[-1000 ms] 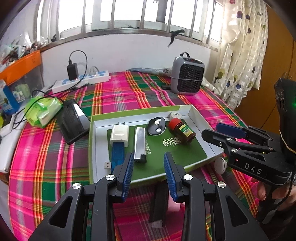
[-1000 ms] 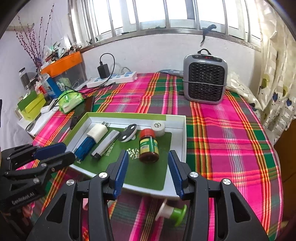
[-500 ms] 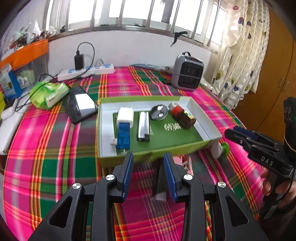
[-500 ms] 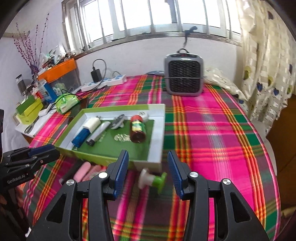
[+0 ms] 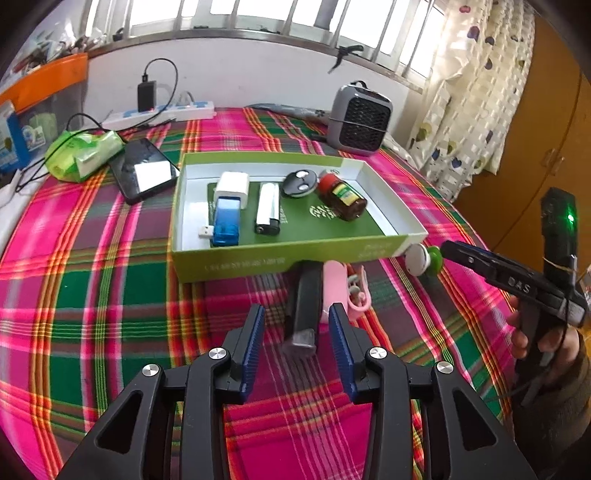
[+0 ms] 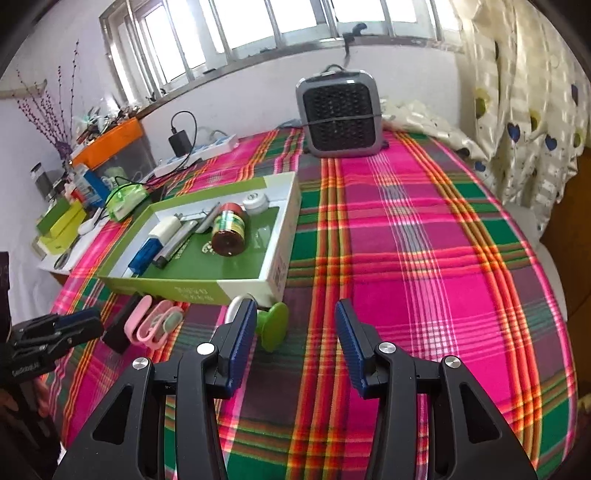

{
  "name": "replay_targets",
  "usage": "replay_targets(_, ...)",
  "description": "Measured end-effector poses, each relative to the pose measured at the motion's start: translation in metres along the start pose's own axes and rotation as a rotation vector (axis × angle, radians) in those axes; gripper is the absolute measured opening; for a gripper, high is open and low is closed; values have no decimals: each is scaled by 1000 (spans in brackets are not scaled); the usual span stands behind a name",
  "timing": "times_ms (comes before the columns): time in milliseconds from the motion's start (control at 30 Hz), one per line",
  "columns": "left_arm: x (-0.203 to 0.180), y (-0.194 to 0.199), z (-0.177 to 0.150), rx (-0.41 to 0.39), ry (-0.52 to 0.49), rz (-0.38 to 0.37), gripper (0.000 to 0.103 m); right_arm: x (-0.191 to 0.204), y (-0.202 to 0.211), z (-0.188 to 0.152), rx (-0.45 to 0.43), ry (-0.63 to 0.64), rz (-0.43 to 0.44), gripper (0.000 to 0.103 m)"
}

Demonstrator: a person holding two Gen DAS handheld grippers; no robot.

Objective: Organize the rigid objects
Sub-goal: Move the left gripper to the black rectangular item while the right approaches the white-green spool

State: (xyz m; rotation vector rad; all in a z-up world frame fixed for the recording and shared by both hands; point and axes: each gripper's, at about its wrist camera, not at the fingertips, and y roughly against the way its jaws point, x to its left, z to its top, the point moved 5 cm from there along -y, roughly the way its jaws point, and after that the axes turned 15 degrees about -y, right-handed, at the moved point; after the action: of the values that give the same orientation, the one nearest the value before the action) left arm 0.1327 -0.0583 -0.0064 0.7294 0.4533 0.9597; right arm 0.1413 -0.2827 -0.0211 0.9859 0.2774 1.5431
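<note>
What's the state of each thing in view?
left tongs: open, empty
right tongs: open, empty
box: lidless, part filled
brown bottle: capped, on its side in box
black bar: outside box, on cloth
phone: screen dark

Barred windows (image 6: 280,26) run the full width above a white wall (image 5: 236,81) and admit bright daylight. A patterned curtain (image 5: 476,92) hangs at the right, beside a brown wooden door (image 5: 535,147). A pink-and-green plaid cloth (image 6: 424,240) covers the worktop.
</note>
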Motion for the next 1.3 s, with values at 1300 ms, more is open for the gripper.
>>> replay_targets(1300,4,-18,-10,57,7,-10,35,45,-6,-39,109,225,78,46)
